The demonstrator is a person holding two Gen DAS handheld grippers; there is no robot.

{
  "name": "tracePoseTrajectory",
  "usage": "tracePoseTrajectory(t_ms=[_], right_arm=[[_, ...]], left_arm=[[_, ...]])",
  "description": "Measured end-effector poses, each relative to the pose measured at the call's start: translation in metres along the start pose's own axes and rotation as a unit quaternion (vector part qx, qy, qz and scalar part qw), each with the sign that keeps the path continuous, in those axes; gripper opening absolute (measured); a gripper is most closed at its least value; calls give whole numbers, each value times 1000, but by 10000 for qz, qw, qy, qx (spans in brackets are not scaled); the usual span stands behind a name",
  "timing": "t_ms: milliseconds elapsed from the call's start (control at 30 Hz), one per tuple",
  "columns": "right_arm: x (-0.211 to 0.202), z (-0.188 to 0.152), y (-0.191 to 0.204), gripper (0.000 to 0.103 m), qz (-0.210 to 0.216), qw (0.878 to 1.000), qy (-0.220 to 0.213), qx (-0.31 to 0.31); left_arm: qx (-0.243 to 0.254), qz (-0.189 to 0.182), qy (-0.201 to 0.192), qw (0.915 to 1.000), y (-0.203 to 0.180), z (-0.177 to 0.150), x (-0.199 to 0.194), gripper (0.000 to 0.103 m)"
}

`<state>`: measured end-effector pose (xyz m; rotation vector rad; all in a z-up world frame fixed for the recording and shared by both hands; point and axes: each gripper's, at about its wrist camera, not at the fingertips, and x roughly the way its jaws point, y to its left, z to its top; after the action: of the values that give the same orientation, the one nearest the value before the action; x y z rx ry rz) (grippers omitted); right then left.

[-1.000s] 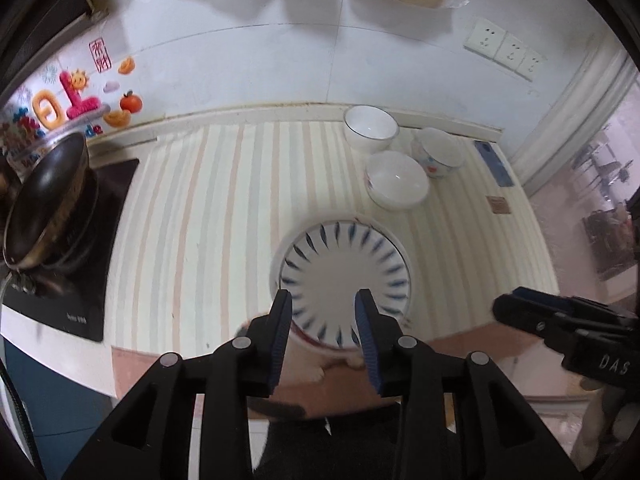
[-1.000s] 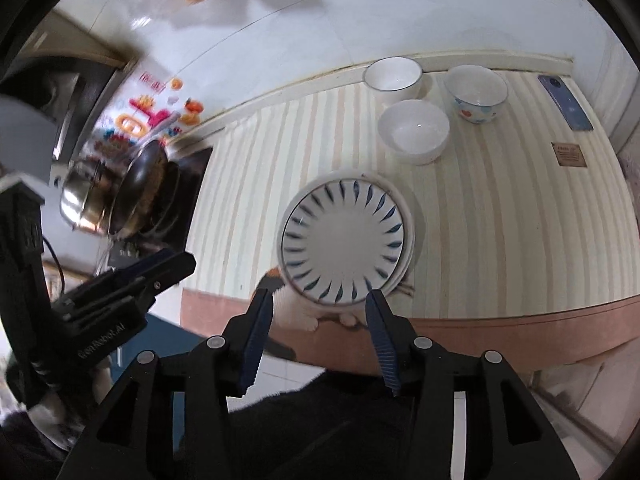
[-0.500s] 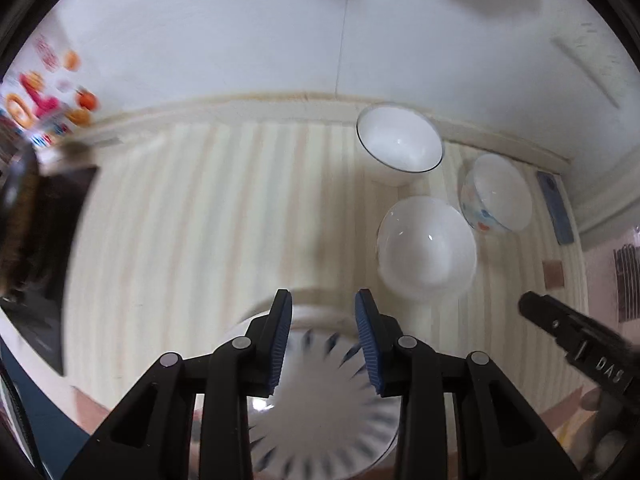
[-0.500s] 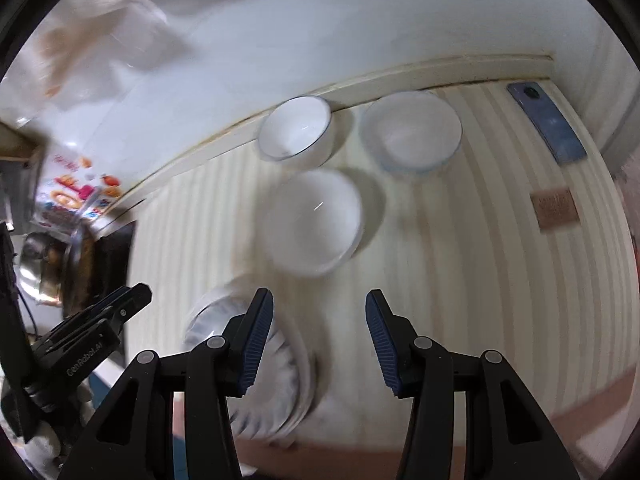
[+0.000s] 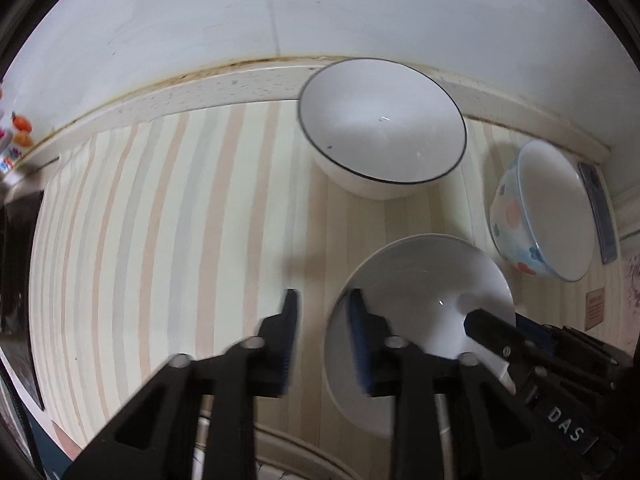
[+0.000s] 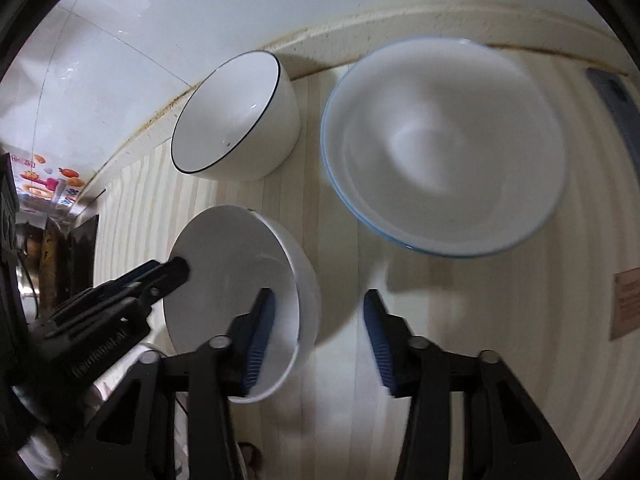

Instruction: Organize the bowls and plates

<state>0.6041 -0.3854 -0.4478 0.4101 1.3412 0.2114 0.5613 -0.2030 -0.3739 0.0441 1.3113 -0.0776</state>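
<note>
Three bowls stand on the striped counter. A plain white bowl (image 5: 424,280) (image 6: 232,280) is nearest. A white bowl with a thin dark rim (image 5: 380,128) (image 6: 236,120) stands by the wall. A flowered bowl with a blue rim (image 5: 544,216) (image 6: 444,144) is at the right. My left gripper (image 5: 322,300) is open, straddling the plain bowl's left rim. My right gripper (image 6: 318,300) is open, straddling that bowl's right rim. Each gripper shows in the other's view (image 6: 120,292) (image 5: 520,344).
The white tiled wall (image 5: 280,20) runs close behind the bowls. A phone (image 5: 598,216) lies at the far right and a small brown card (image 6: 628,304) lies near it. A dark stove (image 6: 72,256) with pans is at the left.
Both grippers moved forward over the counter, past the blue-patterned plate, which is now out of view. They now sit at opposite rims of the plain white bowl.
</note>
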Motion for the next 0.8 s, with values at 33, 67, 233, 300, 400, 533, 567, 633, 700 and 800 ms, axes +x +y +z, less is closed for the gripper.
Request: tracePoseTrajectory(t_ms=[33,67,233,300,400,533,567,633,700,800], right_arm=[[4,1,0,19,7,10000,-3,-29],[5,2,1,15,15,10000,-5,-55],[6,-3,8,14,-133,9995,-89,-268],[3,-6,8,14,-92,9996,-82,-262],[-4,-13,10,14,-35,9996,-71,-280],[-14,-31,12,14,-19,9992,36,-388],[-16,-37,12,14,-5,9992,76,-398],[-23,-51,10,14,28,9990,112,-432],[-32,-65,7,14,-8,9986,145,-514],[-42,-83,1,15,-12,9984,200,-532]], left_arm=[[54,6,-34,10000,-4,-1,0,15],[103,43,-75,9999,-7,-3,-1,14],[131,102,-179,9997,-12,-13,-7,14],[116,29,-207,9997,-12,-17,-13,14],[125,-43,-238,9996,-15,-23,-24,14],[204,-112,-310,9992,-21,-40,-42,14],[243,-110,-323,9991,-22,-45,-45,14],[296,-112,-332,9989,-26,-54,-49,14],[311,-167,-304,9989,-30,-67,-53,14],[366,-239,-286,9986,-34,-80,-58,14]])
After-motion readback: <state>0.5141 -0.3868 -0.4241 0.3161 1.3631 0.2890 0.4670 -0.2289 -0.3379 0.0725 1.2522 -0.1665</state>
